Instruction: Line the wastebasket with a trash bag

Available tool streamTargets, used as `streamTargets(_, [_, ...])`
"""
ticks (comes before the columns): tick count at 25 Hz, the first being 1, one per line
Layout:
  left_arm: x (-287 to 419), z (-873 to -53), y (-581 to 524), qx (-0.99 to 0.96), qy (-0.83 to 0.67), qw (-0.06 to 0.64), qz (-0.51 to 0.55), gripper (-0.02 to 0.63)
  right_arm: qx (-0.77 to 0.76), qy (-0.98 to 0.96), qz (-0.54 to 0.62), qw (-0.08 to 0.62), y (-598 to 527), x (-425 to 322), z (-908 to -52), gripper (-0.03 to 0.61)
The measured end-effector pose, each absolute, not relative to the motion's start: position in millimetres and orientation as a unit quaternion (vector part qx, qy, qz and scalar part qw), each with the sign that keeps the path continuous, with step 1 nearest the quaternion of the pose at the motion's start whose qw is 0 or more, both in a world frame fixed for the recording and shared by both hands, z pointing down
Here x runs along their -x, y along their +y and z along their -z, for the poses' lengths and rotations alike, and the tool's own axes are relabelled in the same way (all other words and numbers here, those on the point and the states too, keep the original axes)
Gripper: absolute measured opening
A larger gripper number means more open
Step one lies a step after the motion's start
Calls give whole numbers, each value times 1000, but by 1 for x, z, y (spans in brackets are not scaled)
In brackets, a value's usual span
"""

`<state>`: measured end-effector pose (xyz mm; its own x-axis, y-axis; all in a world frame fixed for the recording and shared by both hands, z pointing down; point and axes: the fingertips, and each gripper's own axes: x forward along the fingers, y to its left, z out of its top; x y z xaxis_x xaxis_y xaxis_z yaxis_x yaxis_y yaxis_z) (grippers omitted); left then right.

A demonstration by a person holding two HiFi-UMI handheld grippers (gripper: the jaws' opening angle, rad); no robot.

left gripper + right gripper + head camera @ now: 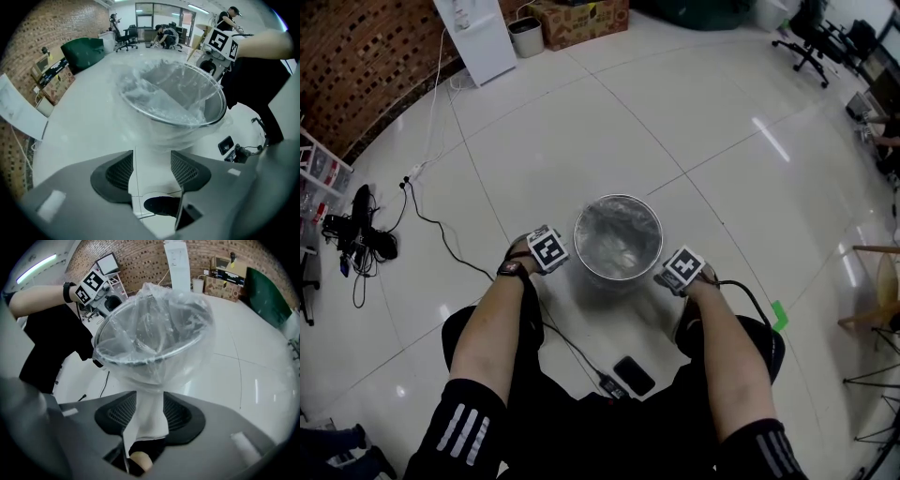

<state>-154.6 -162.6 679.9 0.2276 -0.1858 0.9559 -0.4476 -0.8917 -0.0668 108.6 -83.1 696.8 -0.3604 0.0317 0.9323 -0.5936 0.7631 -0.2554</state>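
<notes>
The wastebasket (pixel 617 278) stands on the white tiled floor (pixel 534 131) at the centre of the head view, just in front of the person's knees. The clear trash bag (pixel 154 329) is already inside it, its mouth turned out over the metal rim and hanging as a loose skirt down the outside. The right gripper (pixel 150 404) sits at the basket's lower right in that view. Its own view shows the skirt funnelling down into a white strip between the jaws, which look clenched on that film. The left gripper (pixel 152 161) is at the basket's lower left with its jaws released. Only bare floor shows between them, and the skirt hangs just ahead of their tips. The step in hand appears to be seating the overhang. To do it well, the right side should draw the film down in a short, steady pull, not a tug, since thin plastic over a hard rim may tear or pop off the far side. The left jaws would best take the hem opposite and pull down equally, so the light basket does not tip or slide. A phone (pixel 634 375) and a cable lie near the person's feet, clear of the work.
</notes>
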Motion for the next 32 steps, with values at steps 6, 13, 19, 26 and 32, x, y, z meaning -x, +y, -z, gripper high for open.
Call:
streamTargets(6, [148,-589,-194,-806,-257,76,-528,246,-235,-806,-257,478,-120,-111,-627,190])
streamTargets(13, [96,-501,-190,-863,-270,53,-424,213,-254,-851,-180,424,-149,-75,-546,180])
streamTargets(19, [83,-475,-182,-877,-257,50,-403,213,-239,-871,-145,404,-162,-30,-521,160])
streamTargets(26, [75,-433,-199,-897,-254,24,-360,213,-207,-871,-157,418,-177,13,-556,166])
streamTargets(32, [67,-412,-217,-905,-256,12,-339,213,-219,-848,-208,436,-202,35,-606,211])
